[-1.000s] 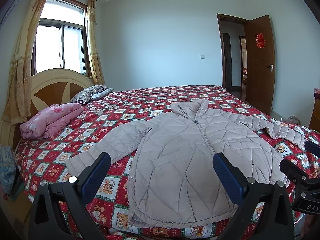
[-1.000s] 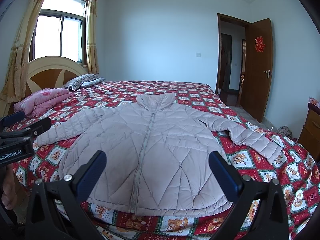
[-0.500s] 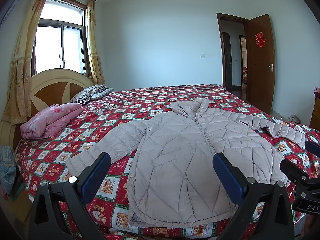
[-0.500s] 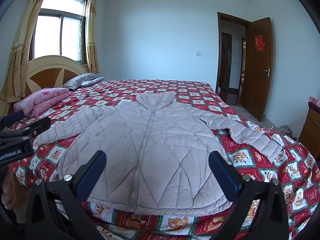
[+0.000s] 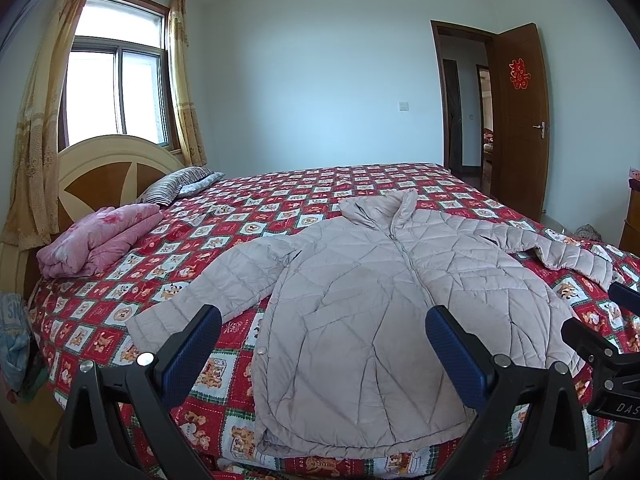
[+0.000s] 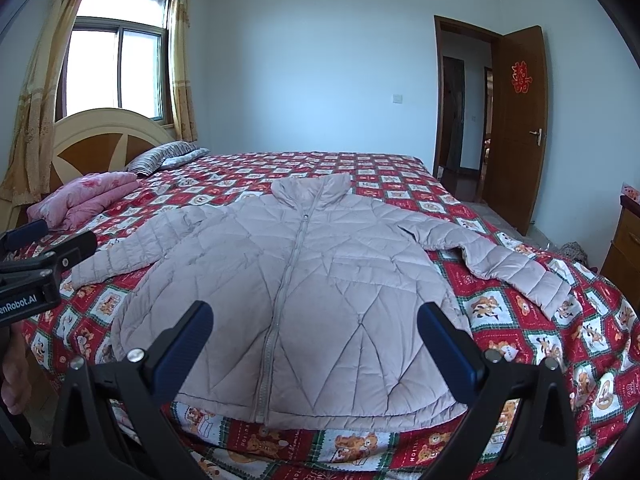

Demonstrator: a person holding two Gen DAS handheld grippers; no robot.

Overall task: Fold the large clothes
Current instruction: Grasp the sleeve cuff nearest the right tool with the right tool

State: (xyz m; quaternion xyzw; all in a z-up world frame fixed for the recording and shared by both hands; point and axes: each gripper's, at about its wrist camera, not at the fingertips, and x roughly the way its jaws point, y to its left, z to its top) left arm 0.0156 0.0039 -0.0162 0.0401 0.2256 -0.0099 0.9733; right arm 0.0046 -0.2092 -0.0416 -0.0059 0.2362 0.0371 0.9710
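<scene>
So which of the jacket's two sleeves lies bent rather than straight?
The sleeve on the door side: it kinks at the elbow and its cuff points toward the bed's near edge. The sleeve on the headboard side runs out straight.

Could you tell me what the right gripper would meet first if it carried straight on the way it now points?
Most likely the puffer jacket: the open right gripper is aimed at its lower front near the zip, nothing lying between, though depth is unclear in this fisheye view.

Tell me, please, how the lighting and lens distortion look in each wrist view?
Left wrist view: the window is blown out white, the door frame bows, the corners are black. Right wrist view: the same fisheye curve, even daylight on the padded jacket, no blur.
</scene>
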